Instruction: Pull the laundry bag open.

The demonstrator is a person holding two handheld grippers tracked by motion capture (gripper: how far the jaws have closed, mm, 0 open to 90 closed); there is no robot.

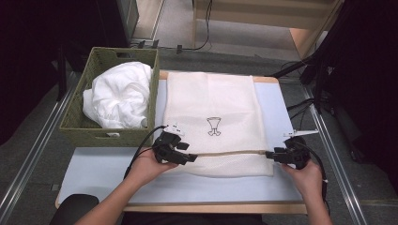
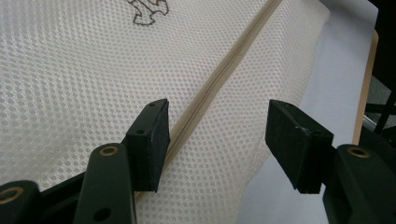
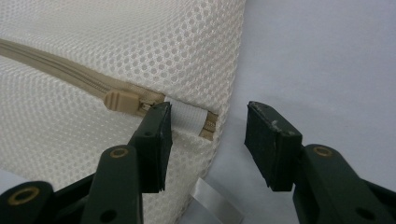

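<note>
A white mesh laundry bag (image 1: 213, 101) lies flat on the table, with a beige zipper (image 1: 230, 153) running across its near end. My left gripper (image 1: 192, 158) is at the zipper's left end. In the left gripper view it (image 2: 217, 126) stands open, one pad beside the zipper (image 2: 224, 70) and mesh between the jaws. My right gripper (image 1: 270, 154) is at the zipper's right end. In the right gripper view it (image 3: 208, 126) is open around the bag's corner, with the zipper pull (image 3: 120, 99) just beyond one fingertip.
A green woven basket (image 1: 80, 110) holding a bundle of white cloth (image 1: 119, 93) stands at the table's left, against the bag. The light blue table top (image 1: 103, 168) shows bare in front of and beside the bag. Cables run over the floor behind.
</note>
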